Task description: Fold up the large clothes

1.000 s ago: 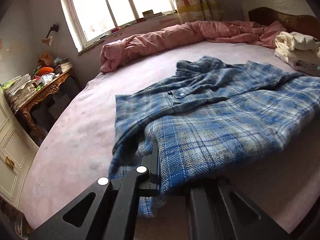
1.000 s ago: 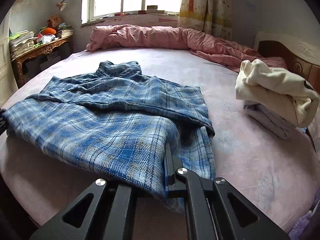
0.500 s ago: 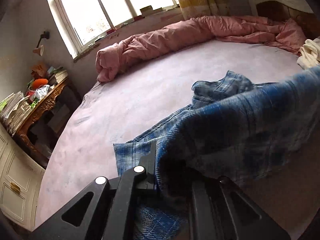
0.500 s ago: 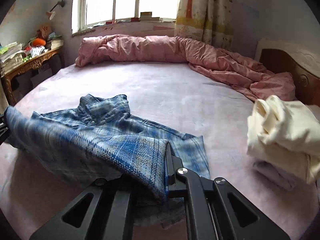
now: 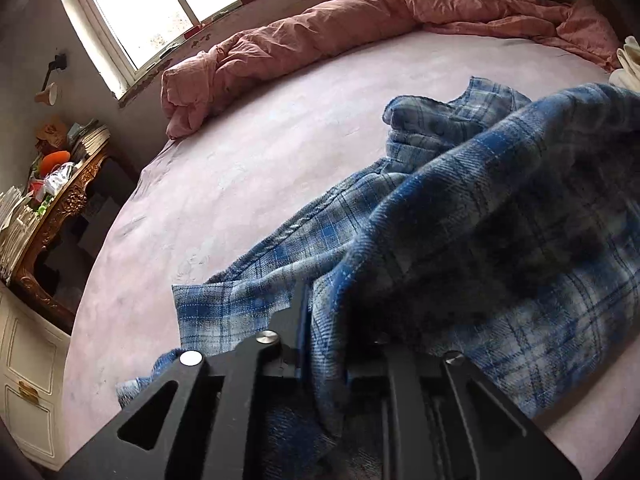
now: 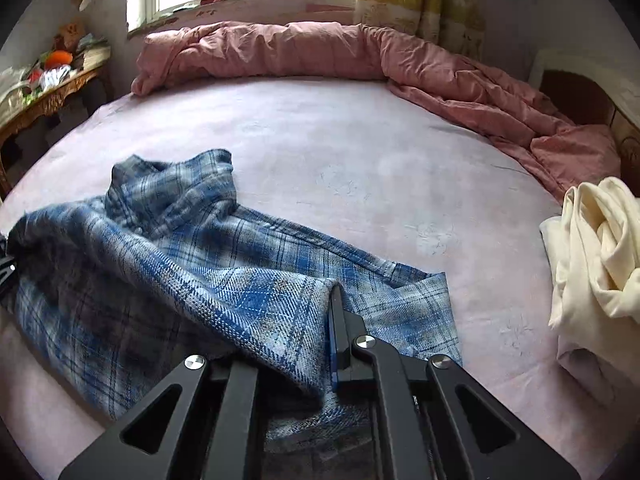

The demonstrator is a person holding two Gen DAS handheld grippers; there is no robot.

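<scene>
Blue plaid flannel shirt (image 6: 192, 264), folded over on pink bedsheet (image 6: 360, 152), is clamped by right gripper (image 6: 332, 320); left gripper (image 5: 320, 320), just opening, is draped with its hem.

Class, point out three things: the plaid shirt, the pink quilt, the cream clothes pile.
plaid shirt (image 6: 192, 200): right wrist view, collar.
pink quilt (image 6: 280, 48): right wrist view, rolled middle.
cream clothes pile (image 6: 596, 248): right wrist view, top garment.

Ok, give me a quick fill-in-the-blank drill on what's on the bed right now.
1. The plaid shirt is mainly ___ in colour.
2. The rolled duvet under the window is ___.
3. The right hand-held gripper is shut on the ___.
4. The heap of clothes at the right is ___ on top.

Missing: blue; pink; shirt; cream
</scene>
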